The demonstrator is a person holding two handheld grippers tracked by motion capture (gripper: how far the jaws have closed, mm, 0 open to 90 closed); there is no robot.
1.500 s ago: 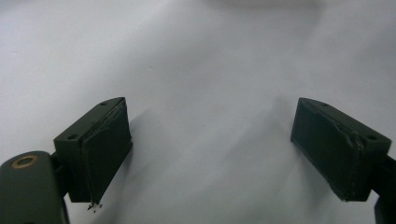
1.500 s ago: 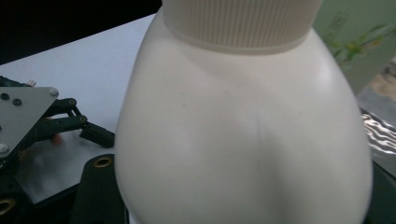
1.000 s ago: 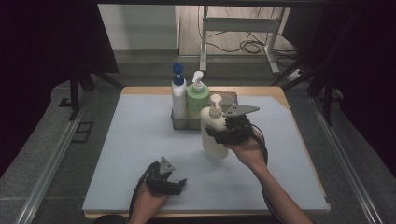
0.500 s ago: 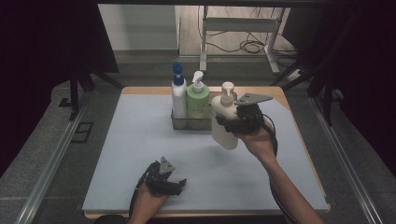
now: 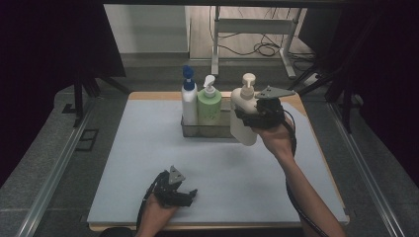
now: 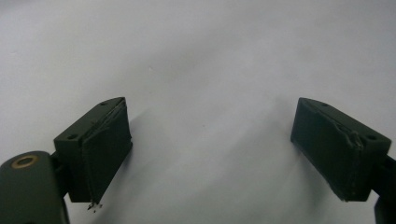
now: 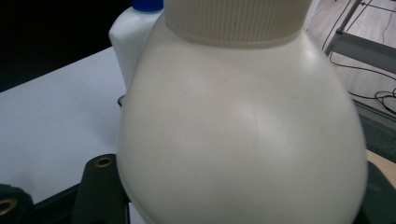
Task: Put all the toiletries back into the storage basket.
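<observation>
Cream pump bottle (image 5: 243, 116) held upright off mat by right gripper (image 5: 257, 117), above right end of metal caddy (image 5: 207, 131). Left to right: left gripper (image 5: 179, 193) rests on mat (image 5: 148, 148), jaws spread, nothing between, likely idle; blue-capped bottle (image 5: 188, 101) and green bottle (image 5: 209, 103) stand in caddy; cream bottle clamped at body, probably headed for free slot.

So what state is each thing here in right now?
Cream bottle: upright, held off the mat beside the rack.
Right gripper: shut on the cream bottle.
Left gripper: open, nothing between its jaws.
Green bottle: upright in the rack.
Blue-capped bottle: upright in the rack.
Rack: on the mat.
</observation>
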